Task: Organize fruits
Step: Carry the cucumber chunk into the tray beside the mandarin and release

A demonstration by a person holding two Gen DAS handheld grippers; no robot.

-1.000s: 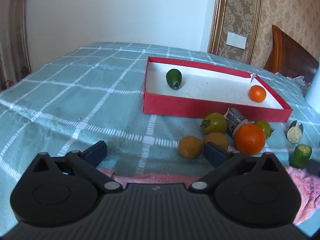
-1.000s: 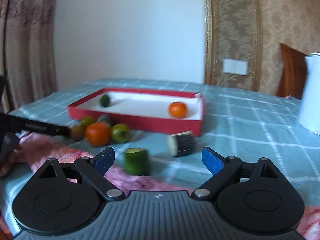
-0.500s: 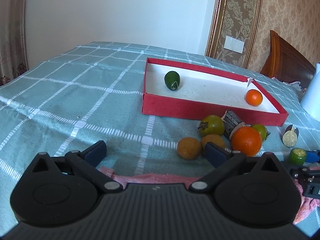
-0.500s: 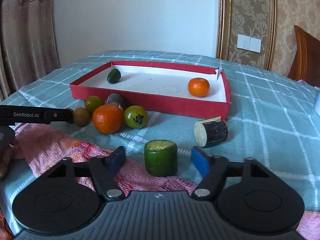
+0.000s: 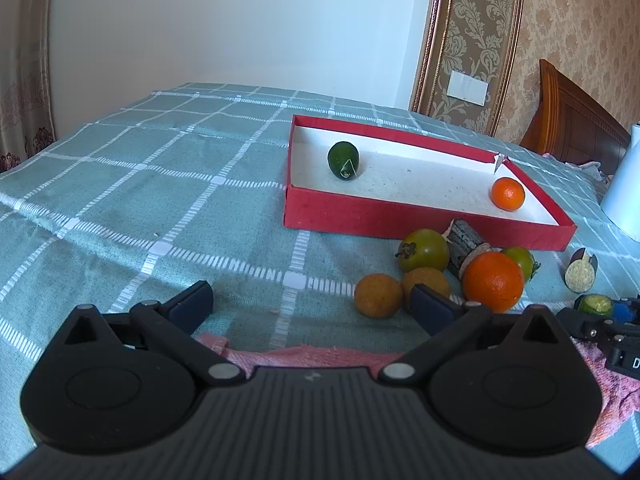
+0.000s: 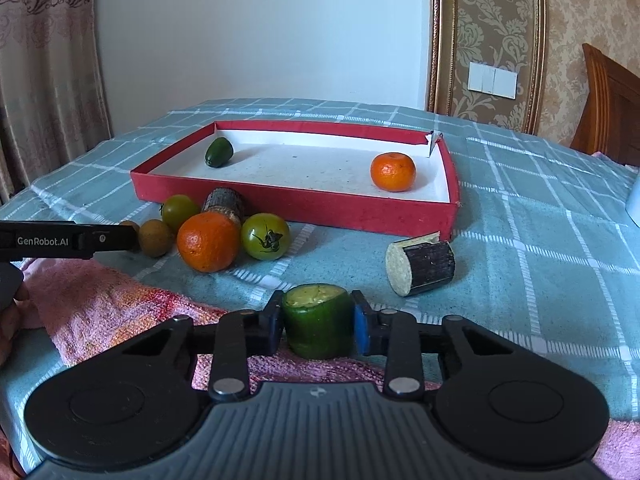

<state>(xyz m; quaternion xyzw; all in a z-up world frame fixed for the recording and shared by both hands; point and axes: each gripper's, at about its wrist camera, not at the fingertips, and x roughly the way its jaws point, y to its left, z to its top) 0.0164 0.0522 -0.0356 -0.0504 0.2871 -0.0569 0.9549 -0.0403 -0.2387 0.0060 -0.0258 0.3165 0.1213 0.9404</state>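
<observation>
Right tool: black linkage, blue pads, silver rivets. Left tool: same; white "GenRobot.AI" marking, possibly a logo.

White lettering reading "GenRobot.AI" stands on the side of the black left gripper, which reaches in from the left edge of the right wrist view. In the left wrist view, a single white letter "D" shows on the black body of the right gripper at the far right edge, the rest cut off by the frame. No other text, number or sign can be read.
</observation>
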